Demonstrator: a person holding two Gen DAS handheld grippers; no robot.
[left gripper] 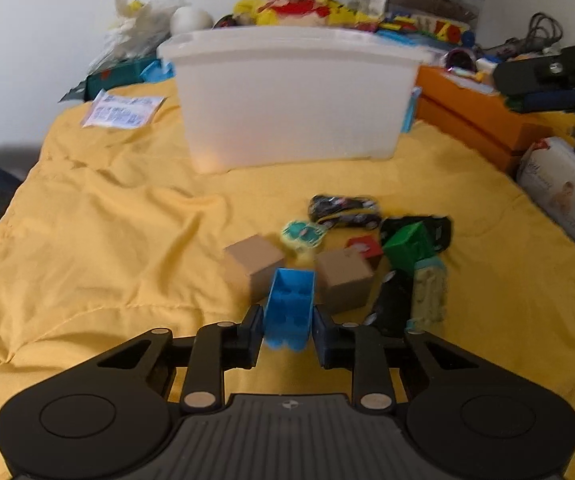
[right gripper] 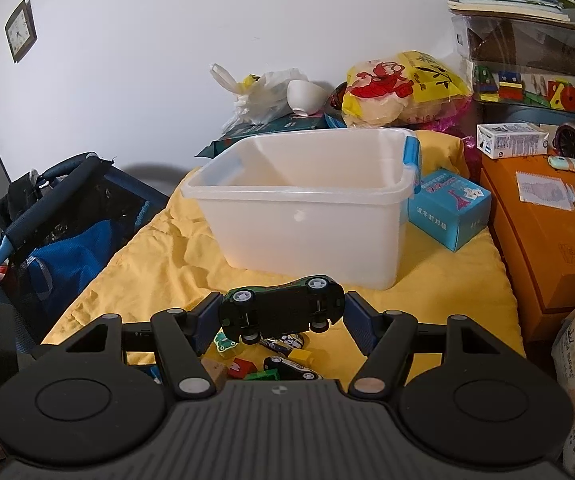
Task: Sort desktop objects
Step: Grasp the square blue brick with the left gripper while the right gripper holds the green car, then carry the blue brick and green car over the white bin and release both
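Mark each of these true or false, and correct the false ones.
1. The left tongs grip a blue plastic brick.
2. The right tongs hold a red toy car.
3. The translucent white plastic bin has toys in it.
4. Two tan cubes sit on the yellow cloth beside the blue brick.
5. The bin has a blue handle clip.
1. True: the left tongs are closed on the blue plastic brick.
2. False: the right tongs hold a dark green toy car, wheels showing.
3. False: the translucent white plastic bin looks empty inside.
4. True: two tan cubes flank the brick on the yellow cloth.
5. True: a blue handle clip sits on its rim.
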